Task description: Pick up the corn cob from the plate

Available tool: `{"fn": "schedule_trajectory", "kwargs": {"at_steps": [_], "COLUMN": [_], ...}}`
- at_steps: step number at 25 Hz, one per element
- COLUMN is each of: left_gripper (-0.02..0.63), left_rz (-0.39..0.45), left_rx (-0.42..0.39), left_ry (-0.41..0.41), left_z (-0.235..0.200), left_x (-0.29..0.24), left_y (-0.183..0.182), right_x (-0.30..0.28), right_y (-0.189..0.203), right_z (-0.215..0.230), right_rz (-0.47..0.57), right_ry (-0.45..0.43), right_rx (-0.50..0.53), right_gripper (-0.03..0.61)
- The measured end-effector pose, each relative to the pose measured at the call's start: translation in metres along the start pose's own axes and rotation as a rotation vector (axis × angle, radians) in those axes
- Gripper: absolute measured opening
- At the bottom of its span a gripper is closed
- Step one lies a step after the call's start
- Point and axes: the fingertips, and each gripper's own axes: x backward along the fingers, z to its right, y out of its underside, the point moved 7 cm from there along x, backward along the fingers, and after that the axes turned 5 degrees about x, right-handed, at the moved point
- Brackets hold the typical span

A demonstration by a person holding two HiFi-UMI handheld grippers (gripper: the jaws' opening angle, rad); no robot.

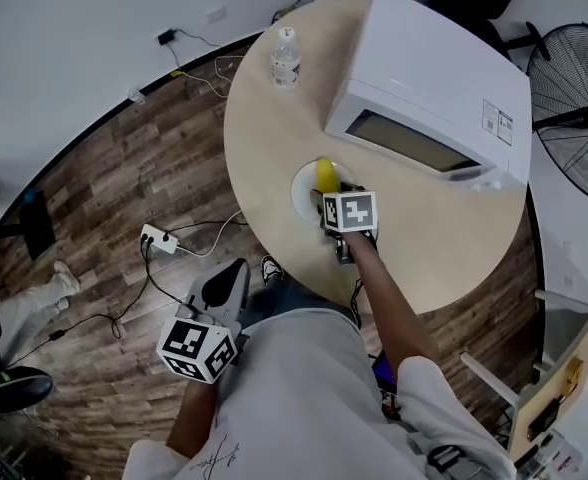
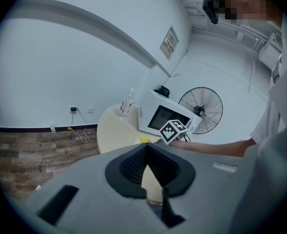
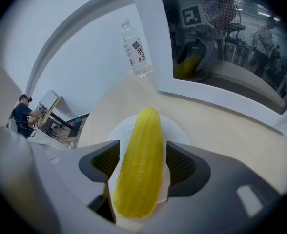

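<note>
The right claw (image 3: 142, 155) stands wide around the corn cob (image 3: 139, 172) lying on the plate (image 3: 178, 130), while the left claw (image 2: 146, 147), far from the plate, is closed.

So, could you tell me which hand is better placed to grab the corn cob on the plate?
Right. The right tongs straddle the corn cob on the plate, open and not yet squeezing. The left tongs are shut and held off the table, beside the person's body.

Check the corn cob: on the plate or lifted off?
On the plate. The corn cob lies lengthwise on the white plate, between the right tongs, whose pads stand clear of it.
</note>
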Motion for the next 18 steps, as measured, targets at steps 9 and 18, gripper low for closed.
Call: {"fn": "schedule_trajectory", "kwargs": {"at_steps": [9,18], "left_gripper": [-0.006,-0.006], "left_rz": [-0.016,-0.027], "left_rx": [0.009,0.016], "left_ry": [-0.017,-0.013], "left_z": [-0.006,-0.009], "left_x": [-0.003,-0.008], "left_y": [0.001,0.000], "right_x": [-0.012,-0.015], "right_y": [-0.003,-0.006], "right_z": [0.001,0.001], "right_rz": [-0.016,-0.030], "right_ry": [0.039,0.098], "right_rx": [0.017,0.059], "right_gripper": [0.333,0.305]}}
